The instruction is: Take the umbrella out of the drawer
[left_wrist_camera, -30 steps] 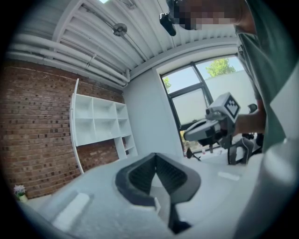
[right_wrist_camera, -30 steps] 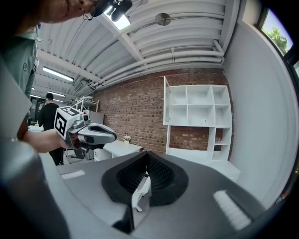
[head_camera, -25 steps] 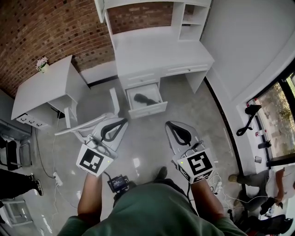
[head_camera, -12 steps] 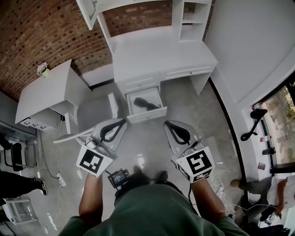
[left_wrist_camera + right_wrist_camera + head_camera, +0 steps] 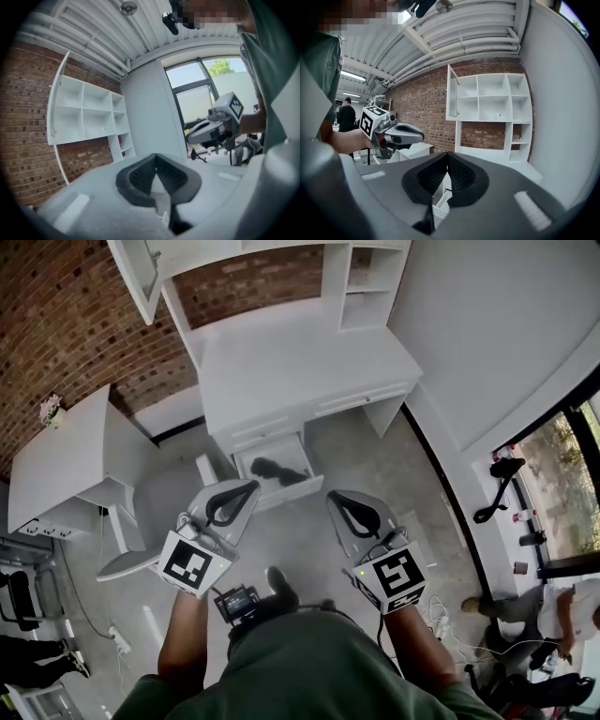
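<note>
Here the left gripper [image 5: 249, 488] and right gripper [image 5: 335, 497] reach forward side by side, nearly level, jaws closed and empty

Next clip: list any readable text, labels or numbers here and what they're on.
No readable words or numbers.
Cube on left hand-held gripper: square marker pattern, no letters.
Cube on right hand-held gripper: likewise.
Small device at the person's waist: too blurred to read.
</note>
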Demonstrator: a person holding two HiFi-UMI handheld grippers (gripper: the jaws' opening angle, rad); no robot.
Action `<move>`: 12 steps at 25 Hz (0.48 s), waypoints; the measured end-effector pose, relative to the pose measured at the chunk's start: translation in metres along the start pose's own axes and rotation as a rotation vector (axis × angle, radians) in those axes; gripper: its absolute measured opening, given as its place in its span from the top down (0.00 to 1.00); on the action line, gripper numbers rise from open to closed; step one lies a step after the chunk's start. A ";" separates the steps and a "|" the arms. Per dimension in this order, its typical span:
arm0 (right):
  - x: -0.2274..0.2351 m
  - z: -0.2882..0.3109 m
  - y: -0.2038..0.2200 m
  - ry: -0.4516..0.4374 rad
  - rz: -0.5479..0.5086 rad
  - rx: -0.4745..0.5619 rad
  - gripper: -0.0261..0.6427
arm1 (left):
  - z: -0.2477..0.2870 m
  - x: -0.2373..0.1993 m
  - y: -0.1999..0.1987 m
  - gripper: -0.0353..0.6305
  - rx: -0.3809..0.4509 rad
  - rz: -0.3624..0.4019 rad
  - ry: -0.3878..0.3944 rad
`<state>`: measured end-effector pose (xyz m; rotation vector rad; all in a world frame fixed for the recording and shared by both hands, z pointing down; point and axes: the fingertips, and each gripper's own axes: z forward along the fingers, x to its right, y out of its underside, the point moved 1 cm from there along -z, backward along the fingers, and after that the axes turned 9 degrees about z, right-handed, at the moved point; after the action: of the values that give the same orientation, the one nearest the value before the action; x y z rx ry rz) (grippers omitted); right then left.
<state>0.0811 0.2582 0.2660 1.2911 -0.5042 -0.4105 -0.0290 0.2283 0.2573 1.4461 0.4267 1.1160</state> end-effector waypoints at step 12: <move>0.011 0.108 -0.040 0.100 -0.009 0.028 0.95 | 0.025 -0.108 0.032 0.94 0.076 -0.003 0.086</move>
<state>0.0285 0.1567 0.2495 1.3340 -0.4211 -0.3455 -0.0705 0.1203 0.2496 1.4670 0.5367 1.1738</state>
